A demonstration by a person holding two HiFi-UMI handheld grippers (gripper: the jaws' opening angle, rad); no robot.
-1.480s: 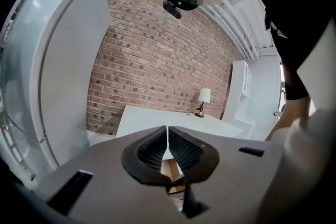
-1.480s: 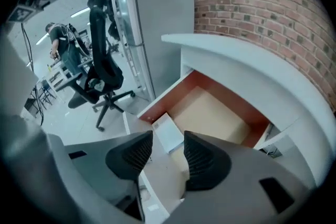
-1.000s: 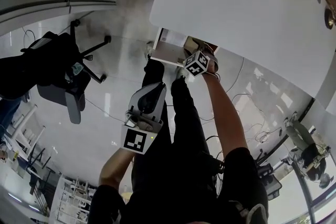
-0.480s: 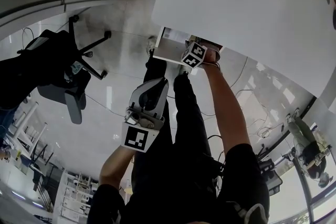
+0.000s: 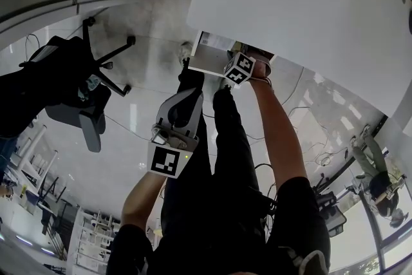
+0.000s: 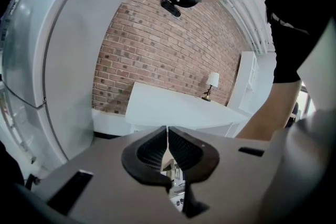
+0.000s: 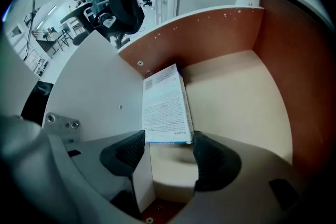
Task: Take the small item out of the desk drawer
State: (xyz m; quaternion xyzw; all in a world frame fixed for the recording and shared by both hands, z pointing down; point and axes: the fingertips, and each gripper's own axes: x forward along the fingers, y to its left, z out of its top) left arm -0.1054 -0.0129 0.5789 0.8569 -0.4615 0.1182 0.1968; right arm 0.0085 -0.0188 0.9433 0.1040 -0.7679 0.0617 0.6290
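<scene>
Between the wide-open fingers (image 7: 212, 159) of the right gripper (image 7: 169, 153) lies the near end of a small box (image 7: 164, 105), right along the side wall of the drawer (image 7: 236, 107), so closing could snag that wall or push the box deeper; the left gripper (image 6: 168, 147), fingers shut on nothing, hangs back.

— Where's the box (image 7: 165, 107) sitting?
— In the drawer (image 7: 239, 99), I've got its near end between my right gripper (image 7: 168, 157) fingers. Side wall runs just left of the fingers, drawer floor spreads right, back wall beyond them.
</scene>
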